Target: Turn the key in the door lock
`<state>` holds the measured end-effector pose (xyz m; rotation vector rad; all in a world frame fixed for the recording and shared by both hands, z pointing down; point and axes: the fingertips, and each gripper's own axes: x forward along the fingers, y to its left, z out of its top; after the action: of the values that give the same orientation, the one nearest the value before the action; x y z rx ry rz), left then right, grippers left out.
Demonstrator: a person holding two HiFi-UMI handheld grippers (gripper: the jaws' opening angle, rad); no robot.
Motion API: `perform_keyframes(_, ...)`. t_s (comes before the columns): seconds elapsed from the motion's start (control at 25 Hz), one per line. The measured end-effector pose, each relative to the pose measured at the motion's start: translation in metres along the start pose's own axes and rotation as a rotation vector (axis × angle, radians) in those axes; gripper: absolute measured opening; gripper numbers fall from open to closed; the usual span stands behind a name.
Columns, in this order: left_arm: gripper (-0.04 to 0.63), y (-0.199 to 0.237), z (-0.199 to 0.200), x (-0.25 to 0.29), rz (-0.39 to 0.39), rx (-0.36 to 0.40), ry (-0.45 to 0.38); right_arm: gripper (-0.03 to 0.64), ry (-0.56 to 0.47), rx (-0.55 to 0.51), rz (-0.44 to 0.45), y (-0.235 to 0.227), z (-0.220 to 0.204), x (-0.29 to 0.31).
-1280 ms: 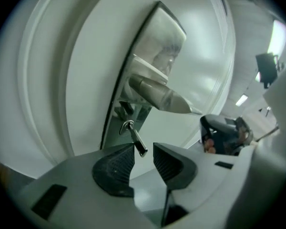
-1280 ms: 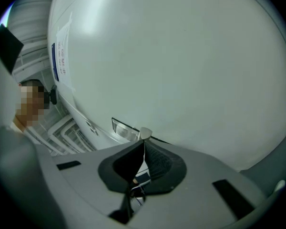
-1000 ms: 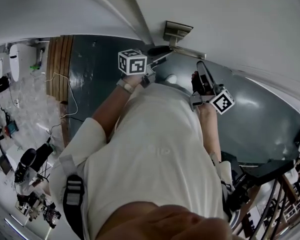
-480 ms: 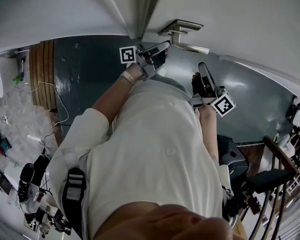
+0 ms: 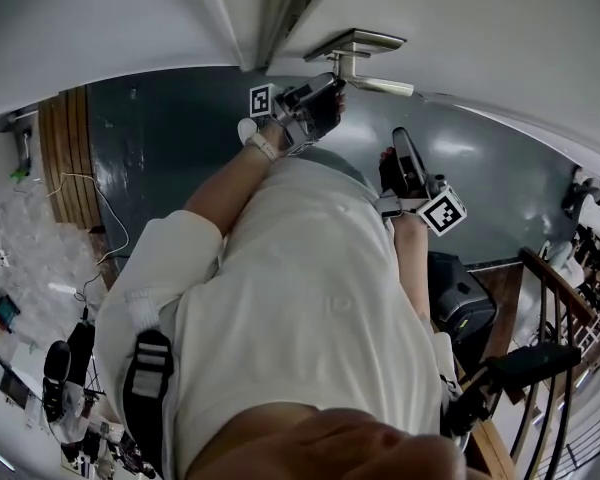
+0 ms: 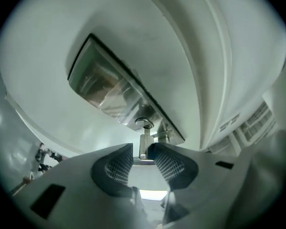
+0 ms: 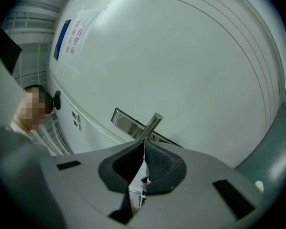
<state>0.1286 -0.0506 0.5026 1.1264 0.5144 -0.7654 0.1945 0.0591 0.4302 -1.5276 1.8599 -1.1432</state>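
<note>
A silver key sticks out of the lock cylinder at the lower end of the shiny metal lock plate on the white door. My left gripper points up at it, and the key's head lies between its ribbed pads. Its jaws have just been opening, and a thin gap shows beside the key. My right gripper is shut on nothing. It hangs off to the right, below the lever handle.
The door's edge and frame run up the middle. Behind me are a dark floor, a black bag, a stair railing at the right, and cables and devices at the left. A person stands beyond the door.
My left gripper has risen to the lock plate and rolled, so its marker cube has turned. My right gripper has hardly shifted.
</note>
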Motion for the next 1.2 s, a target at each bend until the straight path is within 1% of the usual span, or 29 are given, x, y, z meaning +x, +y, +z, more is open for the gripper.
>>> perform_keyframes(0.08, 0.127, 0.004, 0.0, 0.004, -0.04, -0.062, 0.011, 0.025, -0.001, 0.004, -0.005, -0.005, 0.0, 0.002)
perform_keyframes(0.16, 0.126, 0.005, 0.0, 0.009, -0.082, -0.096, 0.012, 0.025, 0.0, 0.006, -0.007, -0.007, 0.0, 0.003)
perform_keyframes(0.32, 0.109, -0.003, 0.003, 0.012, -0.149, -0.107, -0.023, 0.025, 0.007, 0.005, -0.001, 0.0, -0.001, 0.002)
perform_keyframes(0.44, 0.079, -0.006, 0.005, 0.013, -0.16, -0.107, -0.032, 0.025, 0.012, 0.005, 0.001, 0.0, -0.002, 0.004)
perform_keyframes(0.56, 0.077, -0.005, 0.006, 0.013, -0.134, -0.084, -0.033, 0.025, 0.019, 0.012, 0.005, -0.003, -0.003, 0.006)
perform_keyframes(0.72, 0.074, -0.005, 0.007, 0.012, -0.084, -0.022, -0.032, 0.025, 0.035, 0.013, 0.02, 0.0, -0.004, 0.01)
perform_keyframes(1.2, 0.074, -0.006, 0.002, 0.016, 0.105, 0.106, -0.004, 0.025, 0.052, 0.027, 0.054, 0.002, -0.002, 0.014)
